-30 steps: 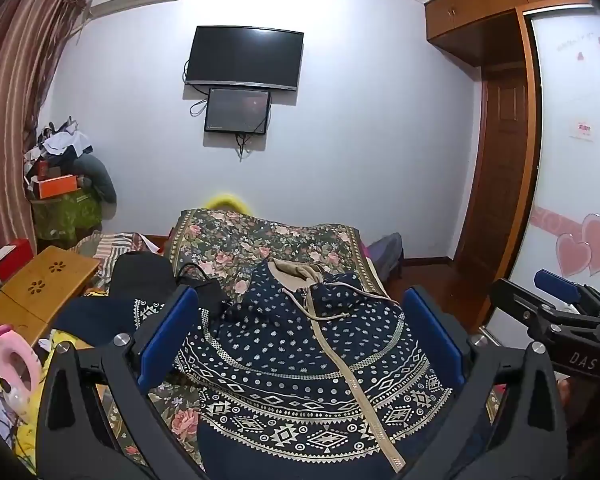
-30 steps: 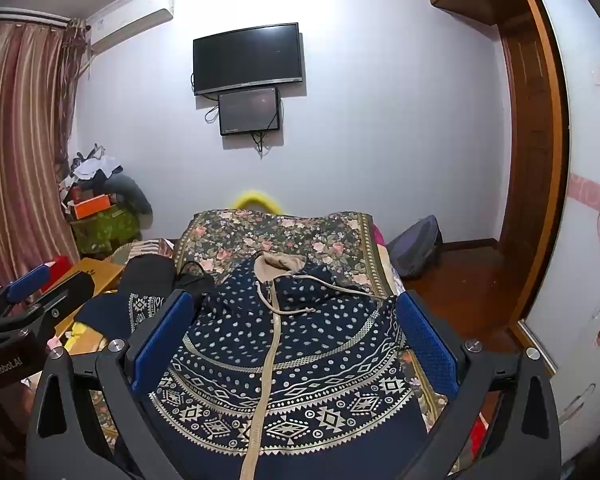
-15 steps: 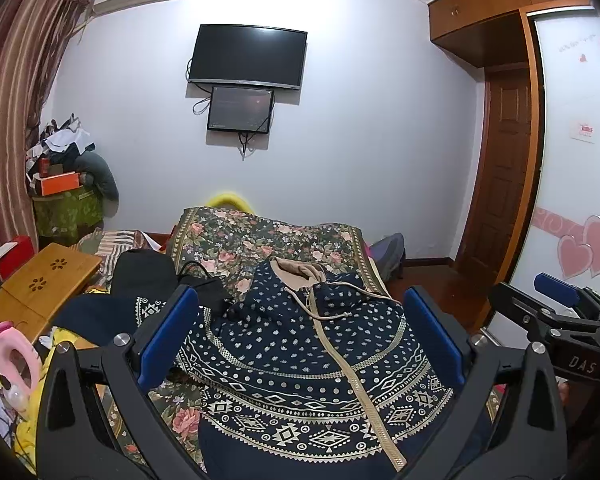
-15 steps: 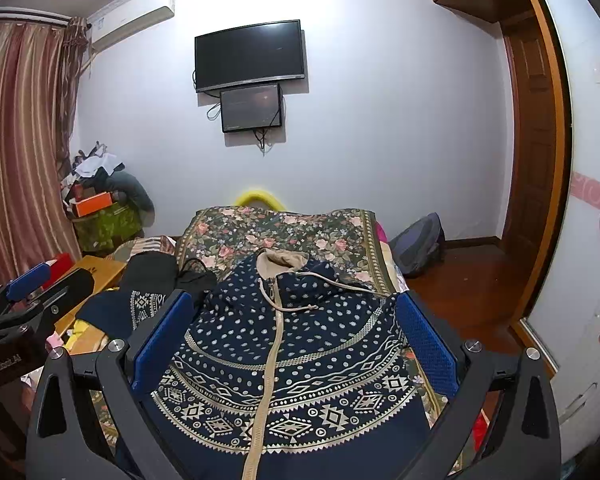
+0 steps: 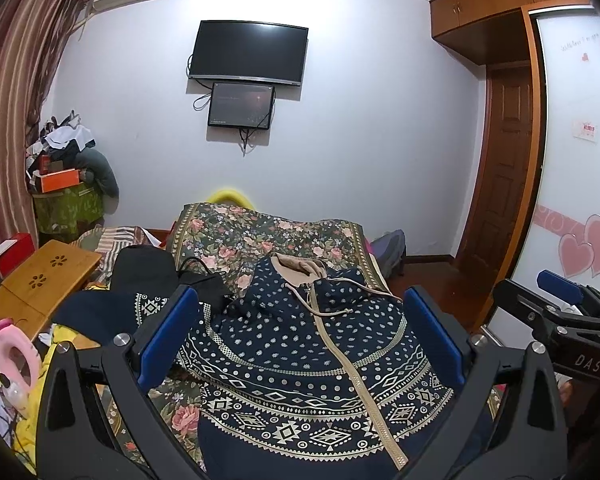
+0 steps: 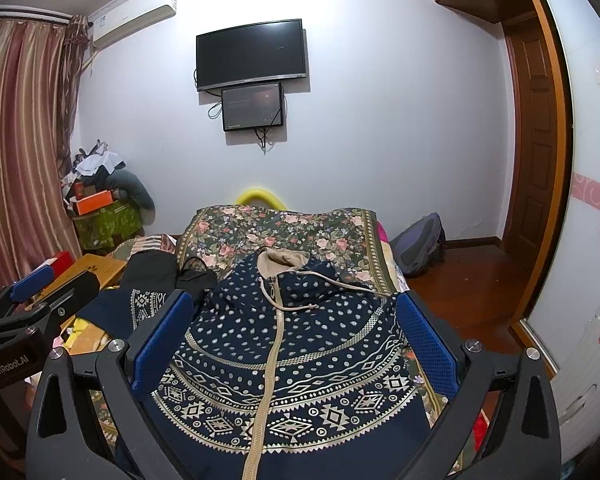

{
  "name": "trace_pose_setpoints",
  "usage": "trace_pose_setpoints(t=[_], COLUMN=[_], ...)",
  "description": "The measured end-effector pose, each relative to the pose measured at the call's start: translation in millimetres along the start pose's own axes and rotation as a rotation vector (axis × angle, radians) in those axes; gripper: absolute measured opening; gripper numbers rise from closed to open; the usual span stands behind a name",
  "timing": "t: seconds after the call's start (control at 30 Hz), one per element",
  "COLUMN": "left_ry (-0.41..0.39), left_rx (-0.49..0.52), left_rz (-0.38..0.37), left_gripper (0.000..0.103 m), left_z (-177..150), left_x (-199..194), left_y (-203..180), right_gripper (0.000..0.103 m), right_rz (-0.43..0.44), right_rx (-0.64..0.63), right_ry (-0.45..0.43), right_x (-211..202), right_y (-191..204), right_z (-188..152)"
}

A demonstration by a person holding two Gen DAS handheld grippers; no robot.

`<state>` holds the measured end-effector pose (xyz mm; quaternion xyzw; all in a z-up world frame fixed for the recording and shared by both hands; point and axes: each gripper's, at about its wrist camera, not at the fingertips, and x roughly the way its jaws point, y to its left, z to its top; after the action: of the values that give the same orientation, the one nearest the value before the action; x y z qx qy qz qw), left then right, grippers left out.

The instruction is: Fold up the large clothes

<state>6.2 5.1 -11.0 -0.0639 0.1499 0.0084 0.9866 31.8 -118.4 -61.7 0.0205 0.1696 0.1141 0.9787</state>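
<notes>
Hoodie [image 5: 300, 360] on the bed [image 5: 260, 236] looks soft, floppy — best gripped at the hem corners; both grippers' jaws gape, empty.

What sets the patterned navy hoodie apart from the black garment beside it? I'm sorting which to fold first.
The navy hoodie lies spread flat, zipped, front up on the floral bedspread; the black garment sits bunched in a heap at the bed's left edge. The navy hoodie carries cream dots and geometric bands, while the black garment looks plain. The navy hoodie covers far more bed. Both lie untouched, no tongs on either.
</notes>
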Motion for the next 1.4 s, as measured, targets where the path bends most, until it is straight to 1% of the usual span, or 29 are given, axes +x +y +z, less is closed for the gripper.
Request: trace_pose_setpoints(t=[0.73, 1.4], left_ry=[-0.002, 0.012], left_rx=[-0.002, -0.007], left_rz=[0.018, 0.006], left_gripper=[0.103, 0.103], left_z=[0.1, -0.3], left_x=[0.3, 6.7], left_y=[3.0, 4.5], right_gripper=[0.101, 0.101], right_rz=[0.000, -0.007], right_rx=[-0.001, 0.007], right_ry=[0.000, 0.016], right_x=[0.4, 5.3], right_y=[0.5, -5.2], right_z=[-0.7, 0.7])
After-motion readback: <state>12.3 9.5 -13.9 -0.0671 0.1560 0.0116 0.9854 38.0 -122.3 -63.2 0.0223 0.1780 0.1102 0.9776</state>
